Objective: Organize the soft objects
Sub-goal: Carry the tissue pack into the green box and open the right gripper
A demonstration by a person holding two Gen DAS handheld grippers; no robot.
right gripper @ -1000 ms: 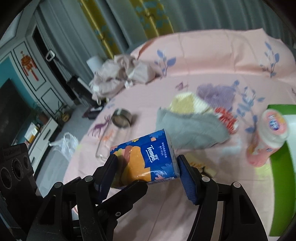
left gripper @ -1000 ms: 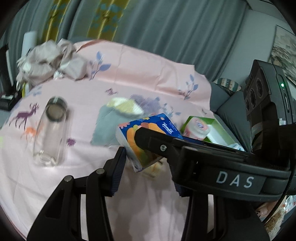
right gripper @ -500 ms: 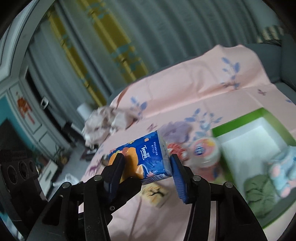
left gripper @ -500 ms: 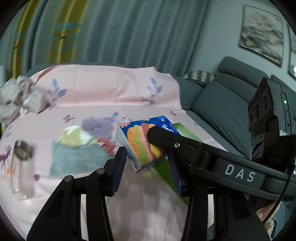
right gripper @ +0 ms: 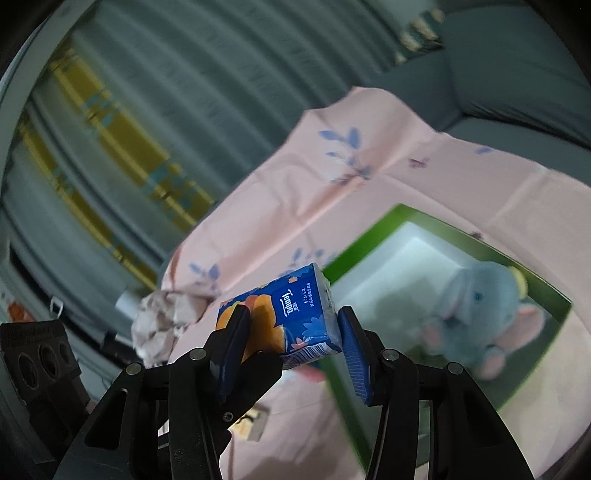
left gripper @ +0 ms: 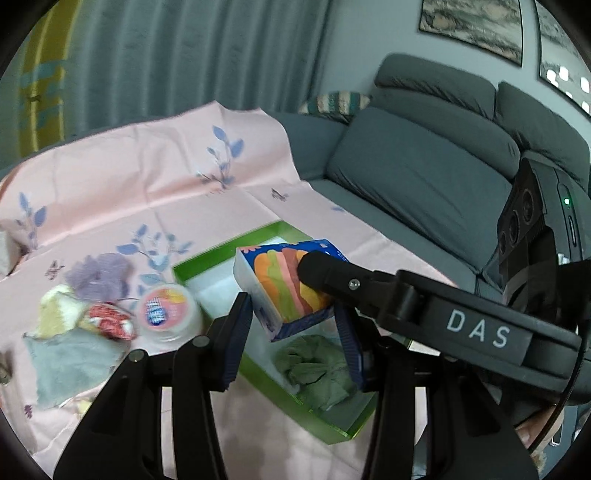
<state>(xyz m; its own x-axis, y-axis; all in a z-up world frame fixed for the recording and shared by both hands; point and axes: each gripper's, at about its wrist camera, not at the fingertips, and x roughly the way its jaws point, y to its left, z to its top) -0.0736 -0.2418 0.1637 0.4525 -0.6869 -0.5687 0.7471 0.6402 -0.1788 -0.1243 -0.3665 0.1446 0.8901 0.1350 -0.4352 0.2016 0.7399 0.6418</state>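
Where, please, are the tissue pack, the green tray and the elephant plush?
tissue pack [right gripper: 291, 314]: right wrist view, blue printed face.
green tray [left gripper: 221, 254]: left wrist view, far rim.
elephant plush [right gripper: 480, 295]: right wrist view, grey head.

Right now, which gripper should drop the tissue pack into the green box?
Right. The right gripper holds the tissue pack near the green box, which holds the plush elephant. The left gripper looks open, gripping nothing.

Grey sofa [left gripper: 424, 173], grey-green curtains [left gripper: 192, 55], framed pictures [left gripper: 472, 22].
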